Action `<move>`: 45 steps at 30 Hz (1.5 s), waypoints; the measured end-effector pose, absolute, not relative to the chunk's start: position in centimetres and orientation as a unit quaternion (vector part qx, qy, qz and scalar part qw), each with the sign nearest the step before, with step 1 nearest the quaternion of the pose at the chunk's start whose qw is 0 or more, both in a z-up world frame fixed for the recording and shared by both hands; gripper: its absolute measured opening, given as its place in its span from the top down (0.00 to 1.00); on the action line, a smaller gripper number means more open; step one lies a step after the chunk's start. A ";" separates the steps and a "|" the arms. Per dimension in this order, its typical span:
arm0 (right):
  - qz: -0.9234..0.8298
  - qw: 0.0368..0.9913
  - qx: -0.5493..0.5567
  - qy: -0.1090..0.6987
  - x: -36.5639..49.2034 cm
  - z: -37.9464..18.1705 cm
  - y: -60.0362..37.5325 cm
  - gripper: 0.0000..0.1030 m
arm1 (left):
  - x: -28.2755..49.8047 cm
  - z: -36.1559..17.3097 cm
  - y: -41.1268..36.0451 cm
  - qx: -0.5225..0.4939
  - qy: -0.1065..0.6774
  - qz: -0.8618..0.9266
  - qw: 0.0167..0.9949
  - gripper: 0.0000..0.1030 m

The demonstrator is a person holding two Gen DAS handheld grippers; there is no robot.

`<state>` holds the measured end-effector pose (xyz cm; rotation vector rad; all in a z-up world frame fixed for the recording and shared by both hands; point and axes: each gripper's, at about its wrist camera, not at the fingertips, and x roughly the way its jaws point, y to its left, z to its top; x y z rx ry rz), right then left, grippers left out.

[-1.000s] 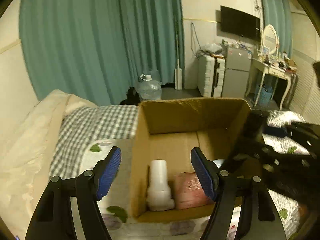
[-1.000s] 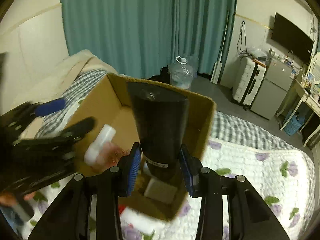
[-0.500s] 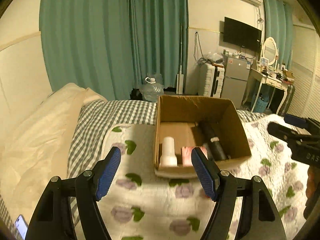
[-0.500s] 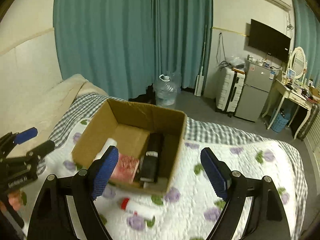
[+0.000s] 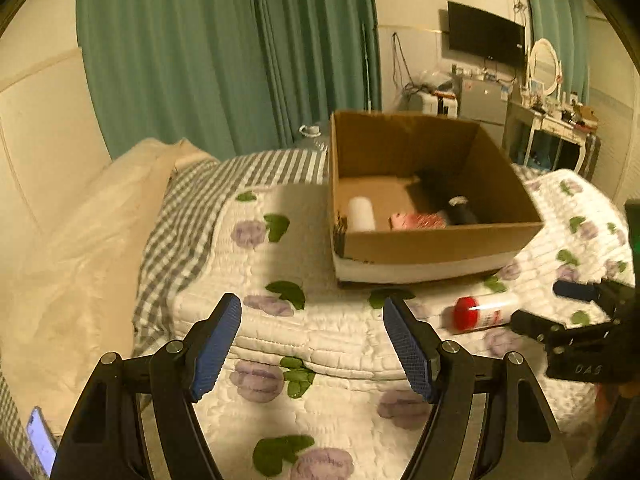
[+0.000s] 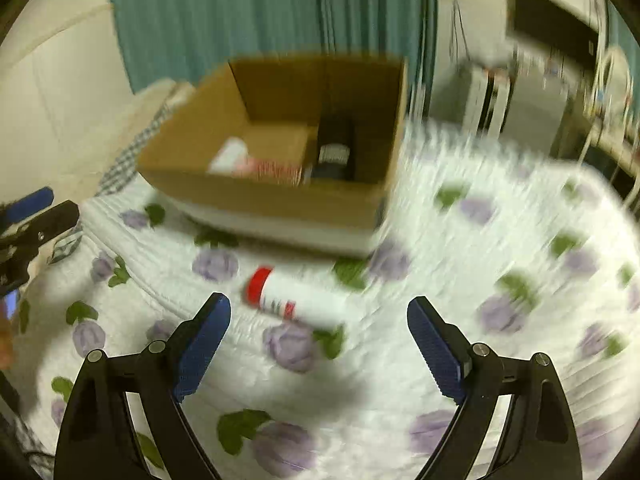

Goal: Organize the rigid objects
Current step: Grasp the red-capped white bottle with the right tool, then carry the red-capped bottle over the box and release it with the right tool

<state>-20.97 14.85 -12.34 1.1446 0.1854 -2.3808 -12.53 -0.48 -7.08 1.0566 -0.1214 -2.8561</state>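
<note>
Quilt [image 6: 480, 240]: bottle [image 6: 298, 298] beside box [image 6: 272, 196] (blurred).

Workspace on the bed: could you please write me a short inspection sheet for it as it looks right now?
Surface: floral quilt over the bed, with a checked blanket and a cream pillow to the left.
Job's things: open cardboard box holds a white bottle, a pink item and a black bottle; a red-capped white bottle lies on the quilt in front of the box.
Clutter: phone at the bed's left edge.
Grippers: left gripper open and empty; right gripper open, empty, near the red-capped bottle.
Cables: wires hang on the far wall.
Surroundings: teal curtains, wall TV, dressing table.
</note>
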 end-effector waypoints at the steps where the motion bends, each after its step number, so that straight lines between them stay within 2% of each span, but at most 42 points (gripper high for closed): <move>1: -0.868 0.236 0.433 0.057 -21.3 -13.5 14.4 0.12 | -12.9 -7.7 -0.7 0.348 -0.039 -0.935 0.047 0.26; 5: -0.863 0.213 0.455 0.051 -22.0 -16.0 12.4 0.07 | -14.3 -9.8 -1.4 0.362 -0.031 -0.930 0.049 0.26; 13: -0.865 0.165 0.471 0.049 -23.6 -18.2 10.3 0.08 | -15.0 -11.9 -2.0 0.390 -0.031 -0.919 0.051 0.26; 14: -0.866 0.160 0.471 0.046 -23.6 -18.4 10.5 0.18 | -14.8 -11.9 -1.9 0.391 -0.032 -0.918 0.050 0.26; 15: -0.865 0.162 0.473 0.043 -23.7 -18.5 10.6 0.23 | -14.6 -11.9 -1.7 0.393 -0.034 -0.917 0.049 0.26; 18: -0.870 0.164 0.463 0.045 -22.6 -17.8 11.2 0.24 | -13.9 -11.7 -1.3 0.394 -0.040 -0.917 0.047 0.26; 25: -0.882 0.189 0.429 0.050 -17.9 -14.3 13.5 0.24 | -10.9 -9.4 -0.4 0.400 -0.030 -0.915 0.034 0.26; 33: -0.901 0.223 0.368 0.056 -15.7 -6.5 14.7 0.24 | -8.3 -3.0 0.9 0.351 -0.017 -0.935 0.041 0.26; 38: -0.913 0.247 0.319 0.058 -15.8 -1.4 14.8 0.24 | -9.1 0.4 1.3 0.311 -0.019 -0.949 0.054 0.26; 45: -0.924 0.260 0.274 0.060 -19.5 2.7 13.6 0.24 | -13.6 3.7 1.1 0.269 -0.013 -0.961 0.065 0.25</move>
